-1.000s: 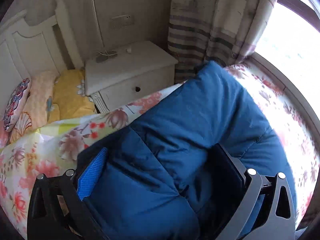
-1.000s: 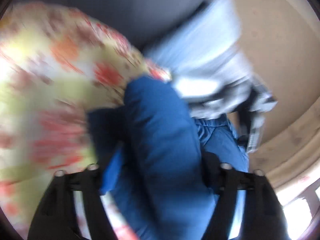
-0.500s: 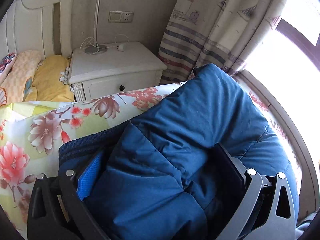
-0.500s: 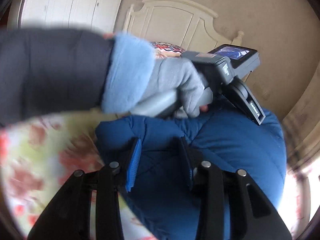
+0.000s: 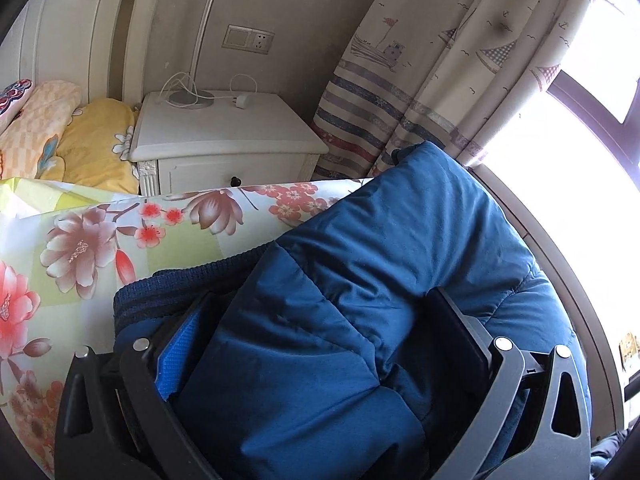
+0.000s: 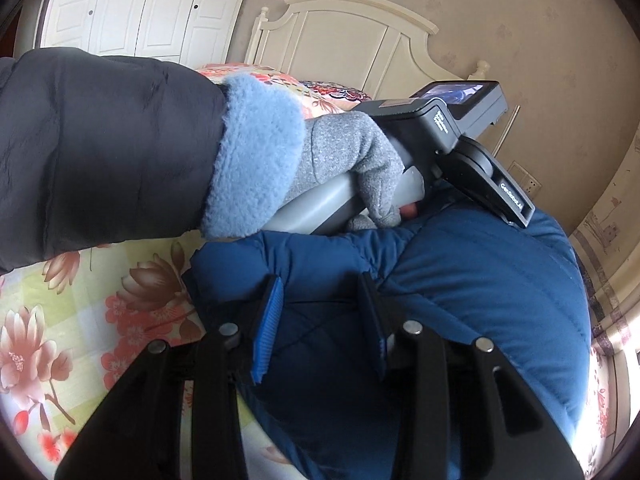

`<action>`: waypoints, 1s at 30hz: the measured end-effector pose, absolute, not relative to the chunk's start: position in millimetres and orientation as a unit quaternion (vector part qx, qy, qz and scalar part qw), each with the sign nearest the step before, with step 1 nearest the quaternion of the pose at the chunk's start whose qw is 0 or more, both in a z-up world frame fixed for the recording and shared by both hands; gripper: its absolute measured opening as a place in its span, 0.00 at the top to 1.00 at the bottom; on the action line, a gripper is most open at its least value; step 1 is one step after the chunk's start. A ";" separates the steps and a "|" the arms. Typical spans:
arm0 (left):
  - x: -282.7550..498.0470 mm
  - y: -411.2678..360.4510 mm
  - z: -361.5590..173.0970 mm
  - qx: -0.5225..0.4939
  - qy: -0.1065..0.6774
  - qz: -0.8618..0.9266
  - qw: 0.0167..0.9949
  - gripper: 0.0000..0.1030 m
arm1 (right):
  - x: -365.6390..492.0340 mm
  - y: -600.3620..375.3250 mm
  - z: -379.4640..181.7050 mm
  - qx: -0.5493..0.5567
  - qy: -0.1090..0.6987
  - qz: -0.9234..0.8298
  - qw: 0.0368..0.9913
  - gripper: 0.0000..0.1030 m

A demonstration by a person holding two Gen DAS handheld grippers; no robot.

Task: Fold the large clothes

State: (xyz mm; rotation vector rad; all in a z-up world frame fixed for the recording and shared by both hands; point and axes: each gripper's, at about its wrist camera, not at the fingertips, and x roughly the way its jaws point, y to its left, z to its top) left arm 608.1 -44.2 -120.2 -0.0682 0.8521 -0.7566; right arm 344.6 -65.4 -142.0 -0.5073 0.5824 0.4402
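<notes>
We grip the puffy blue quilted jacket (image 5: pixel 400 248) with both tools: the left gripper (image 5: pixel 320 344) clamps a thick fold, the right gripper (image 6: pixel 324 320) pinches a thinner one. It lies bunched ahead of both on the floral bedsheet (image 5: pixel 80 248). Soft, springy and slick, it probably wants deep bites near seams.

The padded jacket (image 5: pixel 360 280) lies on the bed (image 5: pixel 80 248), filling the lower right of the left wrist view, a thick fold of it between the left tongs (image 5: pixel 316 344). Behind the bed, upper centre, stands the nightstand (image 5: pixel 224 136) with a lamp (image 5: pixel 192 96) on it; pillows (image 5: pixel 80 136) lie to its left, the curtain (image 5: pixel 440 72) hangs to its right. In the right wrist view, the right tongs (image 6: pixel 320 320) straddle the jacket's edge at lower centre, the gloved left hand (image 6: pixel 344 168) above them, the headboard (image 6: pixel 352 44) behind at the top
</notes>
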 end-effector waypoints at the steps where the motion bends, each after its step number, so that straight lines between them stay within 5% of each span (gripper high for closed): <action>1: 607.9 -44.6 -120.0 -0.031 0.403 -0.356 0.843 0.04 | 345.1 -66.1 -142.0 -0.246 0.282 0.213 0.903 0.61; 15: 587.7 -48.8 -103.7 0.040 0.368 -0.261 0.891 0.04 | 331.0 -112.5 -81.9 -0.131 0.286 0.253 0.915 0.60; 23: 581.8 -46.0 -101.6 0.049 0.350 -0.242 0.904 0.04 | 337.7 -94.7 -118.6 -0.159 0.321 0.228 0.906 0.30; 30: 581.6 -44.0 -101.4 0.048 0.351 -0.235 0.905 0.04 | 350.3 -118.5 -58.0 -0.120 0.313 0.276 0.901 0.38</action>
